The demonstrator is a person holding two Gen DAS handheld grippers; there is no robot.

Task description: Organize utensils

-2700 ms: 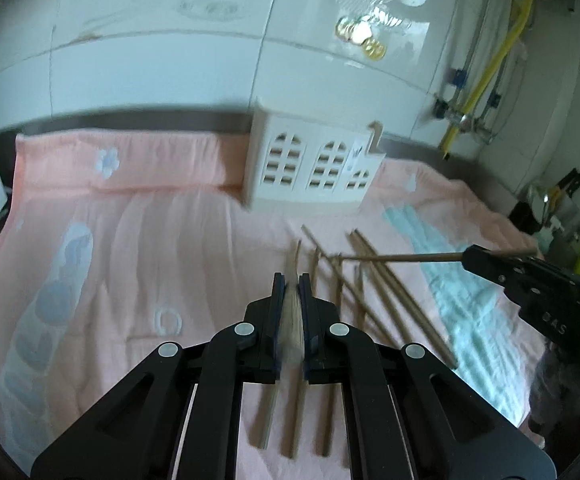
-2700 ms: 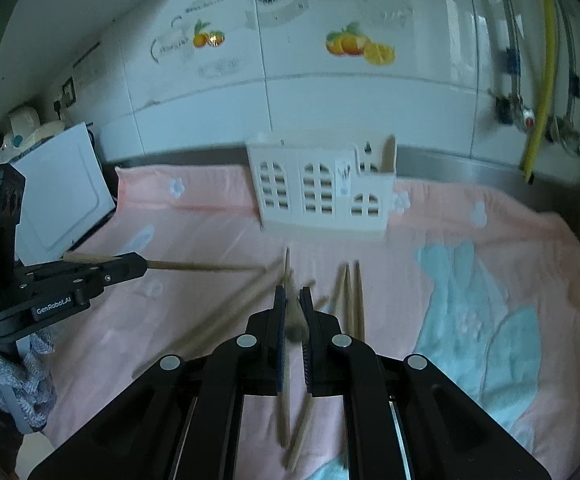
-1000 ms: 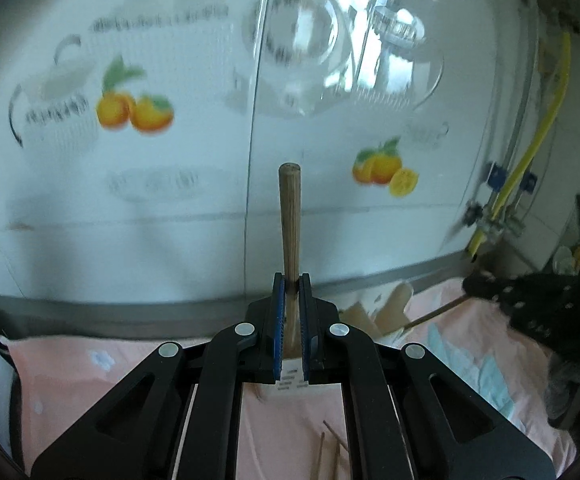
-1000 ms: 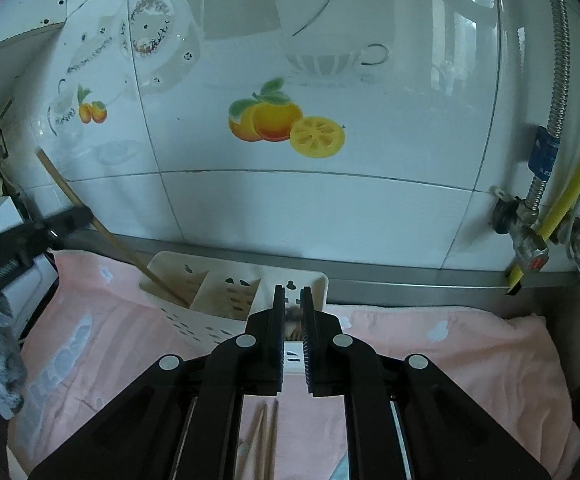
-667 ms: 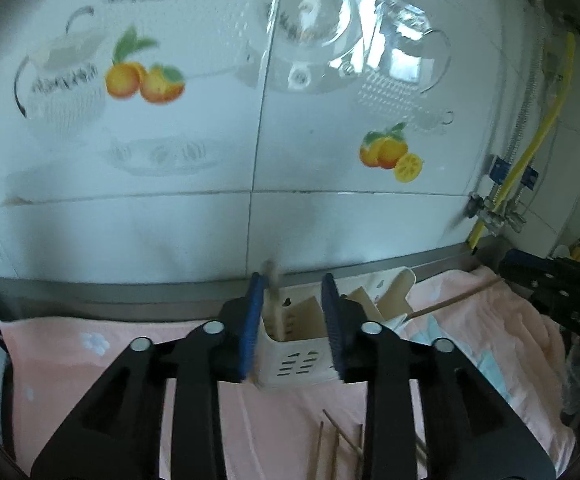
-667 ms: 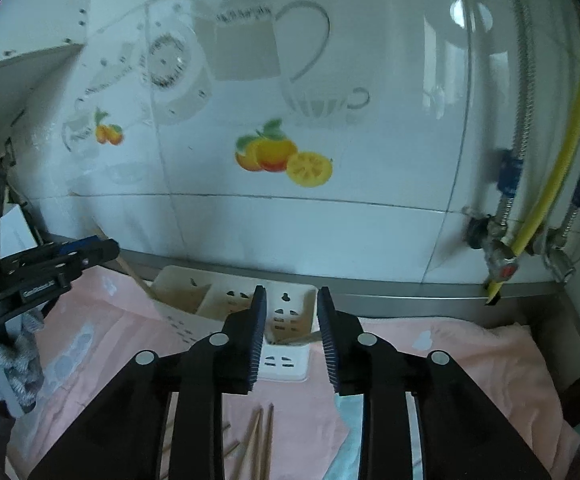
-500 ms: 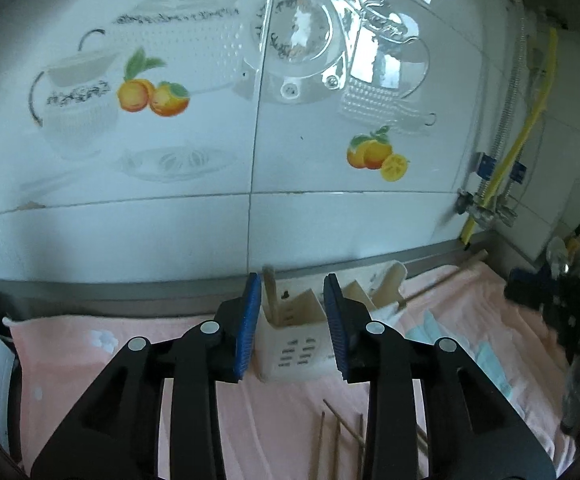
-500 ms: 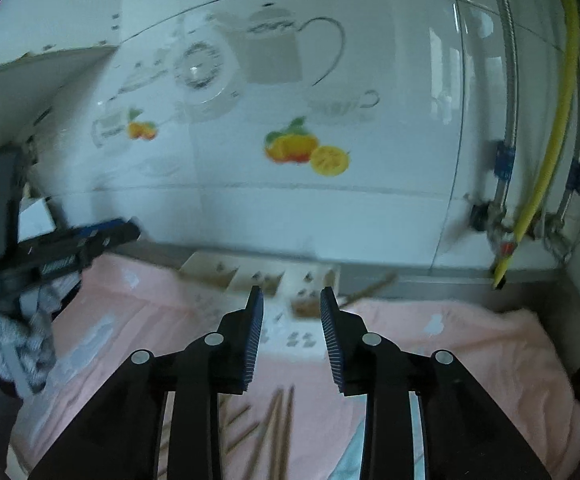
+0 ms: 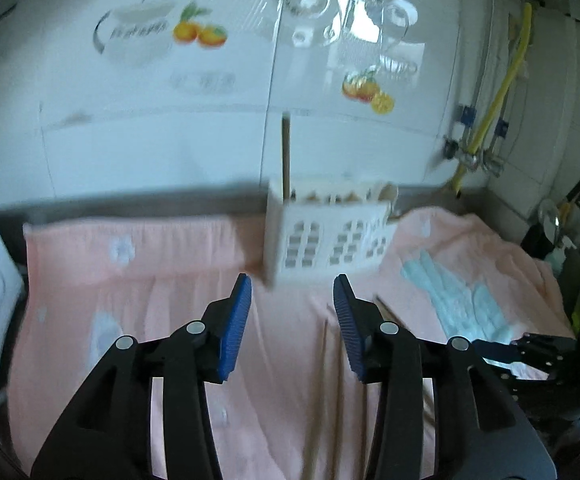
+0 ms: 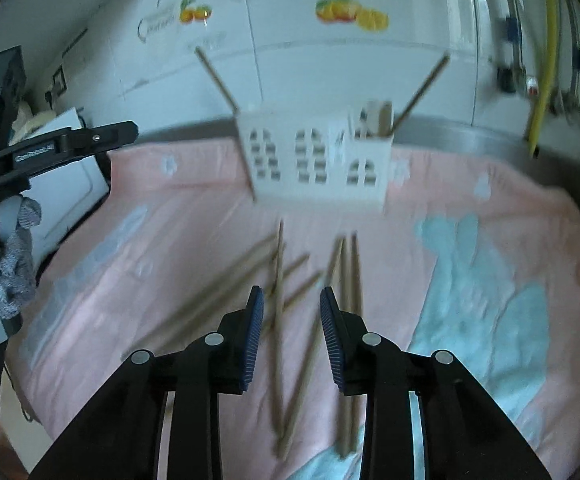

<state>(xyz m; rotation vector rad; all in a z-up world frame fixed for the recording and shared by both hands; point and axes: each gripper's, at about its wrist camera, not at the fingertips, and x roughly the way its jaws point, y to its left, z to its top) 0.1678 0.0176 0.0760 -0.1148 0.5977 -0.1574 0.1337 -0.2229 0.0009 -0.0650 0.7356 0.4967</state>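
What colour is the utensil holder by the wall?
White, with arched window-like cutouts; the utensil holder shows best in the right wrist view.

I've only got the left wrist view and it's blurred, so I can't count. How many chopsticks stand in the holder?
Observer: Two. One chopstick leans left at the left end of the holder, and the other chopstick leans right out of its right compartment.
Operator: Any loose ones on the cloth?
Observer: Yes, several loose chopsticks lie crossed on the cloth in front of the holder.
Operator: Is the right hand-held gripper carrying one?
Observer: No. The right hand-held gripper is open, with nothing gripped between its pads.
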